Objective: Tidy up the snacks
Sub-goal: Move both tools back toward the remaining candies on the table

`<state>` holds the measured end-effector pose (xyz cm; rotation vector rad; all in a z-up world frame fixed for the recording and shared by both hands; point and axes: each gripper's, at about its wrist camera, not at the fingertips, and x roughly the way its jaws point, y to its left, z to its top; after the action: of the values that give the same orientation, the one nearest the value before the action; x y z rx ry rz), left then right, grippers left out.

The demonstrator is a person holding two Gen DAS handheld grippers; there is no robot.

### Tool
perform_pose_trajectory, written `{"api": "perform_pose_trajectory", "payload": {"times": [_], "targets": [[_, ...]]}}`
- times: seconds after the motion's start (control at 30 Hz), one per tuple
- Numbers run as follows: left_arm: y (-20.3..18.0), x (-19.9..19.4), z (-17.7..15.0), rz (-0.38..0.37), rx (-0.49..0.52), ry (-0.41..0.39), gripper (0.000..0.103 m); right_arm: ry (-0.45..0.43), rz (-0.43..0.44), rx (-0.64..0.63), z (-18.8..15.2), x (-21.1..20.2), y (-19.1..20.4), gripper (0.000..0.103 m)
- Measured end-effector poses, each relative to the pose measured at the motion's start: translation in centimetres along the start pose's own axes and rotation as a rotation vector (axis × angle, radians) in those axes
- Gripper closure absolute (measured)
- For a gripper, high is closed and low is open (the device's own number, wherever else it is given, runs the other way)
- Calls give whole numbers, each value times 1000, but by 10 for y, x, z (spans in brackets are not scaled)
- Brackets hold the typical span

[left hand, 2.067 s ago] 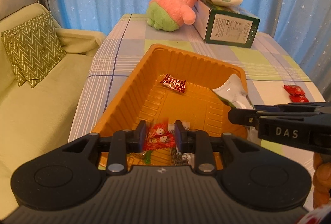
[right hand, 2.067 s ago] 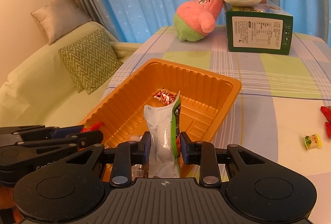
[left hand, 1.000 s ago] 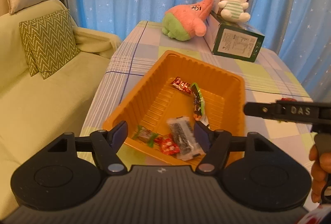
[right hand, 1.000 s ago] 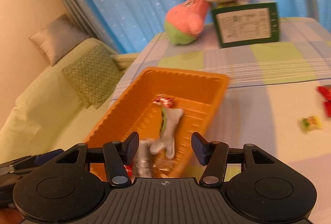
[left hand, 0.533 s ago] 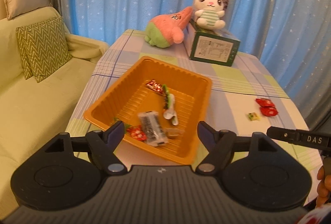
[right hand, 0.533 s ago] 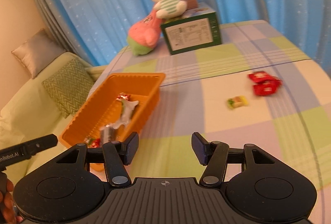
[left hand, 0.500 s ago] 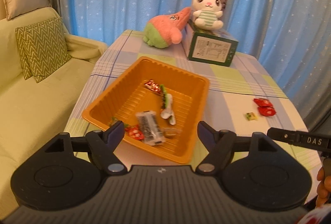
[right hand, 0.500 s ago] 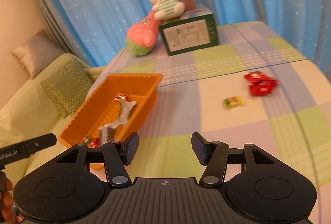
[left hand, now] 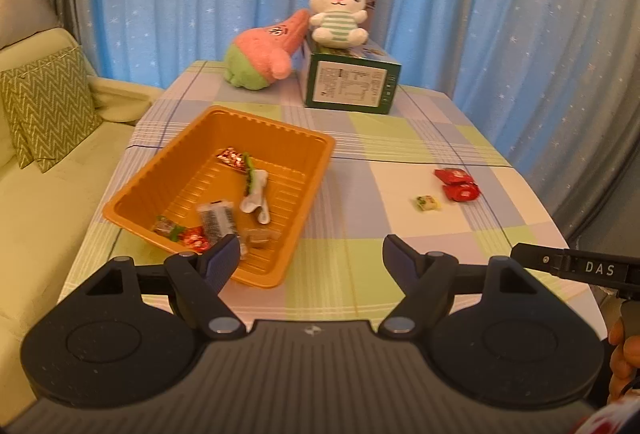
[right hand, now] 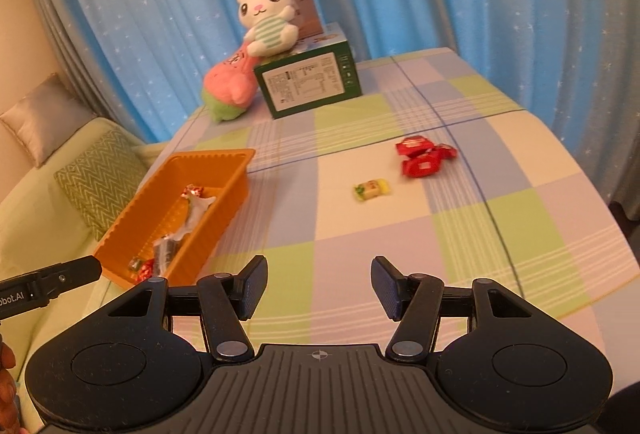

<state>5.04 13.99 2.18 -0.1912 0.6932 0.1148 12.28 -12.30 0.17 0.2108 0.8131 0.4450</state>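
An orange tray [left hand: 132, 211] [right hand: 236, 169] sits on the left of the checked table and holds several snacks, among them a white and green packet [left hand: 256, 191] [right hand: 196, 211] and a red candy [left hand: 196, 238]. Two red snack packets [left hand: 456, 183] [right hand: 422, 155] and a small yellow-green candy [left hand: 428, 202] [right hand: 371, 189] lie loose on the table to the right. My left gripper [left hand: 311, 258] is open and empty, back from the tray's near right corner. My right gripper [right hand: 319, 284] is open and empty over the table's near side, well short of the loose candy.
A green box [left hand: 352, 83] [right hand: 308, 81] stands at the table's far end with a white bunny plush [left hand: 338, 17] on it and a pink plush [left hand: 264, 51] beside it. A sofa with a zigzag cushion [left hand: 44, 105] is left of the table. Blue curtains hang behind.
Both grippers opened and dropped their snacks into the tray: the left a red candy, the right the white and green packet. Both then drew back and swung right, towards the loose snacks.
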Motion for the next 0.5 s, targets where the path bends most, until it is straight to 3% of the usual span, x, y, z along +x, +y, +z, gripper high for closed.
{"api": "perform_pose_trajectory", "payload": {"times": [0.5], "targets": [[-25, 3, -2, -25, 48, 11, 24, -5, -29, 26, -2, -8, -19, 45]]}}
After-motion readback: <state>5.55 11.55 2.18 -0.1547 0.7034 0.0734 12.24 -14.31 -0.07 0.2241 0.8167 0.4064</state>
